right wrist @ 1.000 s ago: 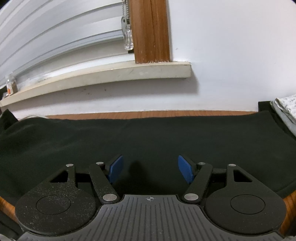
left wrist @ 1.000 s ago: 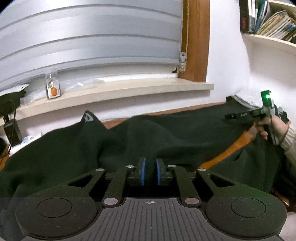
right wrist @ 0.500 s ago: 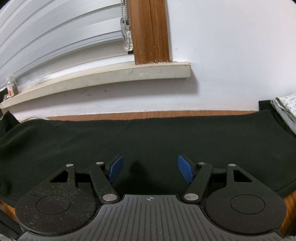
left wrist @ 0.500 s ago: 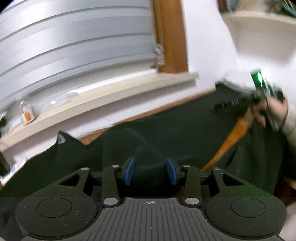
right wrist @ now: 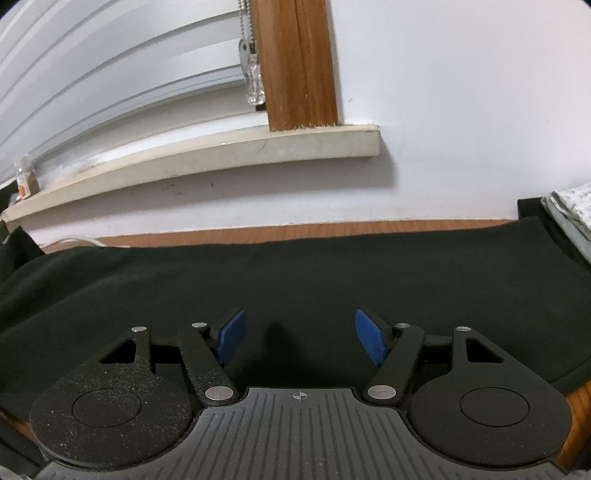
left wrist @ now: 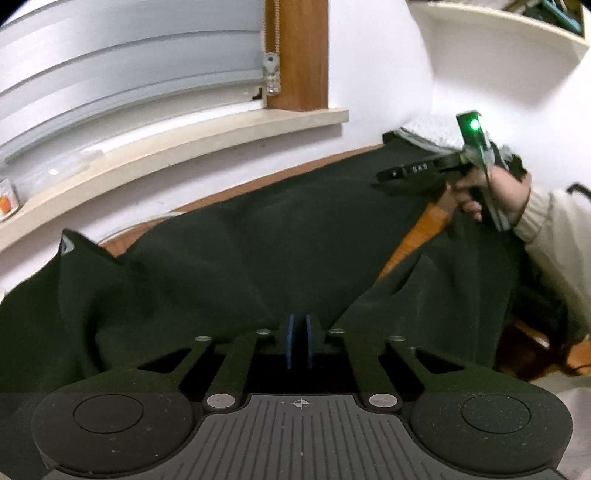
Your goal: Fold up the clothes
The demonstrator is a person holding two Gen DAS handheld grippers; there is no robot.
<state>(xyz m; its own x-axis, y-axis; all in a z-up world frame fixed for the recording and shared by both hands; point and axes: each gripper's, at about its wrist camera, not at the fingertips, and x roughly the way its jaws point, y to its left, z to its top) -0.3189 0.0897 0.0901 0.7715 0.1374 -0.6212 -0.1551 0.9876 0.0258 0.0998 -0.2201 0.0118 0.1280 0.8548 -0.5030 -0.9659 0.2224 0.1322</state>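
A large dark green garment (left wrist: 229,258) lies spread over a wooden table (left wrist: 410,236), bunched at the near left and hanging off the near right edge. My left gripper (left wrist: 299,339) is shut on a fold of the garment at its near edge. In the right wrist view the garment (right wrist: 295,273) lies flat and smooth. My right gripper (right wrist: 299,334) is open just above the cloth, with nothing between its blue pads. The right gripper also shows in the left wrist view (left wrist: 417,171), held in a hand at the garment's far right.
A cream window sill (right wrist: 221,155) and white wall run behind the table, with a wooden frame post (right wrist: 295,62) and closed shutters. A small jar (right wrist: 26,181) stands on the sill at left. Folded light cloth (right wrist: 572,206) lies at the far right. A shelf (left wrist: 498,22) hangs up right.
My left gripper opened half a second ago, shifted right along the garment and has shut again on a fold. The right gripper has stayed open and still.
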